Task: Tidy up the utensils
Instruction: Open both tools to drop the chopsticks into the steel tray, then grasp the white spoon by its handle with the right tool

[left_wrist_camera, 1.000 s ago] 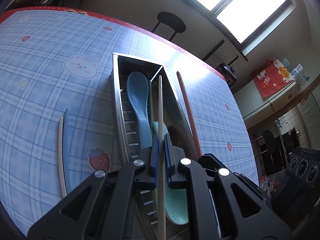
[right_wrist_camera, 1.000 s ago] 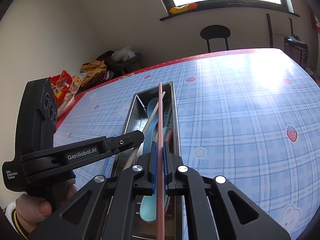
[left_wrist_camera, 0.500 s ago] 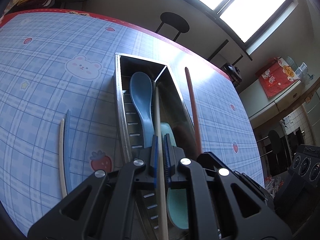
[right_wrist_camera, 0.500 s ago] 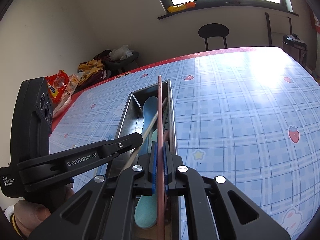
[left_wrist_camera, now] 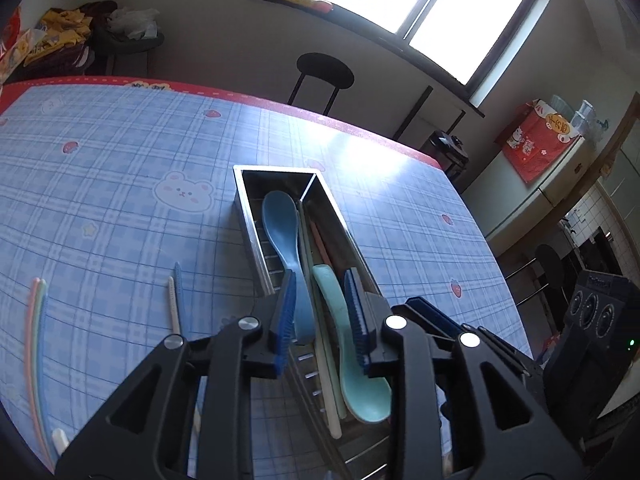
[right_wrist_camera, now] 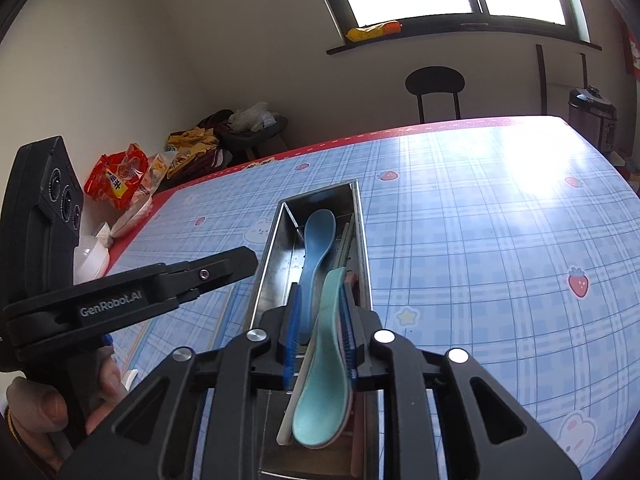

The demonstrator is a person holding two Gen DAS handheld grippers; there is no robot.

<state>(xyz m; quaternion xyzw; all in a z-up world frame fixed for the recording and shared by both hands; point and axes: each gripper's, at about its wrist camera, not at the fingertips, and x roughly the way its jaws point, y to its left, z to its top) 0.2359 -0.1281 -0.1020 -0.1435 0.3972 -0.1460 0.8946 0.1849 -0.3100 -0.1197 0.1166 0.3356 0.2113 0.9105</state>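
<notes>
A steel utensil tray (left_wrist_camera: 244, 188) (right_wrist_camera: 359, 216) lies on the blue plaid table. In it lie a blue spoon (left_wrist_camera: 280, 224) (right_wrist_camera: 316, 240), a teal spoon (left_wrist_camera: 356, 372) (right_wrist_camera: 324, 392), a cream chopstick (left_wrist_camera: 326, 360) and a pink chopstick (left_wrist_camera: 322, 244). My left gripper (left_wrist_camera: 322, 316) is open and empty just above the tray's near end. My right gripper (right_wrist_camera: 320, 336) is open and empty above the same tray. The left gripper body (right_wrist_camera: 132, 292) shows in the right wrist view.
Loose chopsticks lie on the table left of the tray: a cream and blue pair (left_wrist_camera: 175, 300) and a pink and green pair (left_wrist_camera: 34, 344). Snack bags (right_wrist_camera: 120, 180) sit at the table's far left edge. A black stool (left_wrist_camera: 324, 76) stands beyond the table.
Both grippers have opened. The cream chopstick left my left gripper and the pink one left my right gripper; both now lie in the tray. Both grippers have pulled back a little.
</notes>
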